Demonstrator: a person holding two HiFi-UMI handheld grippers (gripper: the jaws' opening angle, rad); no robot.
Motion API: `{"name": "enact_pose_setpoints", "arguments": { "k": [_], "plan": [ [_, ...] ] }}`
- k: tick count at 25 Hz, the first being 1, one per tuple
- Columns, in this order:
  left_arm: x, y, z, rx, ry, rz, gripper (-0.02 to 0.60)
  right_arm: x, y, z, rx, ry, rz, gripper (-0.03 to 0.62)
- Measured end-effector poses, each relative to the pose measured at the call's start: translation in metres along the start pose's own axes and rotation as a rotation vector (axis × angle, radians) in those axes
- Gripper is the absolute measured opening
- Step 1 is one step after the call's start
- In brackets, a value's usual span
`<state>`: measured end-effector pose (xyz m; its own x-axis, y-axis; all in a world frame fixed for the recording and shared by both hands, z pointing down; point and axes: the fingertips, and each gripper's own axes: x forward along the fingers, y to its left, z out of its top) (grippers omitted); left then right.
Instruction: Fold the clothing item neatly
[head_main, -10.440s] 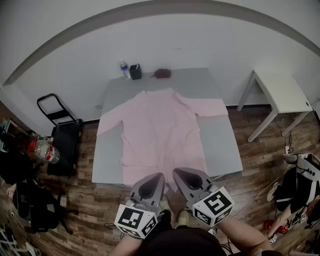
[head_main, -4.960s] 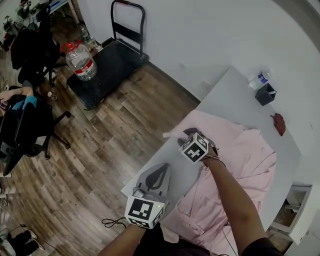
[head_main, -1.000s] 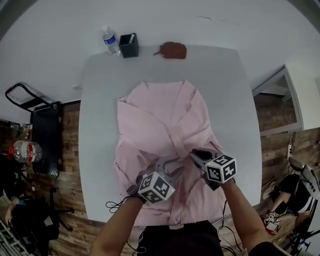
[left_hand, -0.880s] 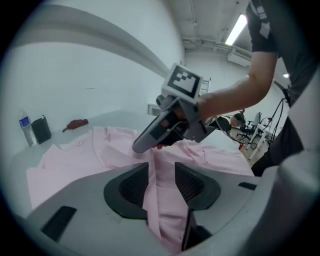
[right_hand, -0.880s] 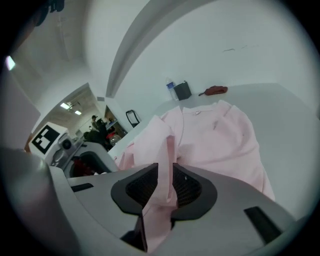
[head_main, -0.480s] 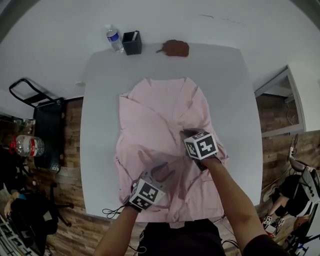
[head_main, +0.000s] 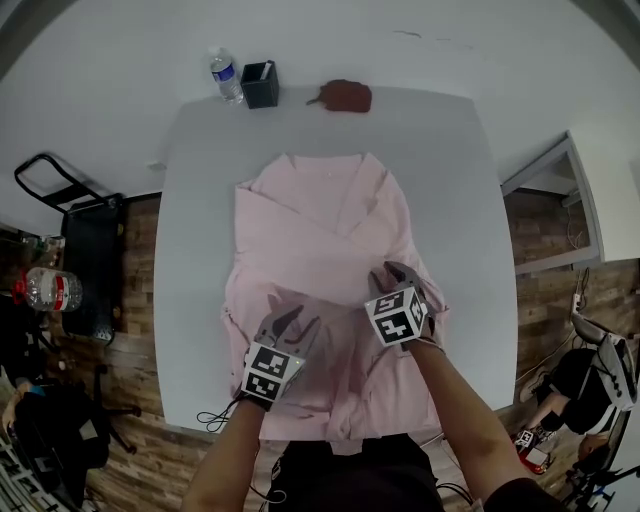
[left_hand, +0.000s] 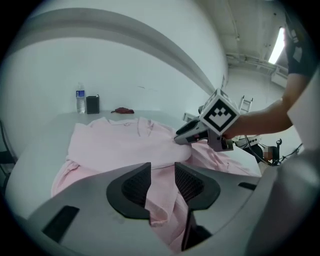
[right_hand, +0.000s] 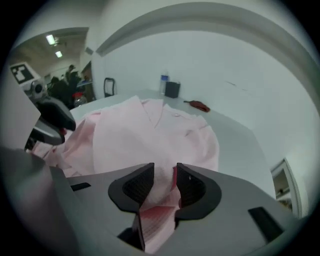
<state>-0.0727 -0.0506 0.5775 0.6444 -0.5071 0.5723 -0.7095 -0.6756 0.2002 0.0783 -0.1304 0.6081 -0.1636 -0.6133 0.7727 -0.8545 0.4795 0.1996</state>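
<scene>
A pale pink cloth shirt (head_main: 320, 250) lies spread on the light grey surface (head_main: 455, 190), collar toward the far edge, both sides folded in over its middle and its near hem at the near edge. The left hand-held gripper (head_main: 292, 318) is over the shirt's lower left part; its jaws have just been opening slightly, and a fold of the pink cloth fills the gap between the pads and hangs down behind them. The right hand-held gripper (head_main: 393, 275) is at the lower right part; its jaws have just been opening, with a bunched fold against both pads. Along the far edge stand 1 clear plastic water bottle (head_main: 224, 77) and 1 black square cup (head_main: 260, 85), with a reddish-brown pouch (head_main: 345, 96) near them.
</scene>
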Motion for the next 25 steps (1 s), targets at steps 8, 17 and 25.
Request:
{"name": "enact_pose_setpoints", "arguments": {
  "k": [8, 17, 25],
  "plan": [
    [-0.015, 0.022, -0.003, -0.06, -0.029, 0.084, 0.146, -0.035, -0.019, 0.004, 0.075, -0.118, 0.115, 0.121],
    [-0.044, -0.028, 0.037, -0.08, -0.18, 0.068, 0.05, -0.101, 0.032, 0.008, 0.197, -0.286, 0.241, 0.052],
    [-0.089, -0.09, 0.017, -0.013, -0.185, -0.04, 0.028, -0.18, 0.085, -0.026, 0.266, -0.292, 0.337, 0.052]
  ]
}}
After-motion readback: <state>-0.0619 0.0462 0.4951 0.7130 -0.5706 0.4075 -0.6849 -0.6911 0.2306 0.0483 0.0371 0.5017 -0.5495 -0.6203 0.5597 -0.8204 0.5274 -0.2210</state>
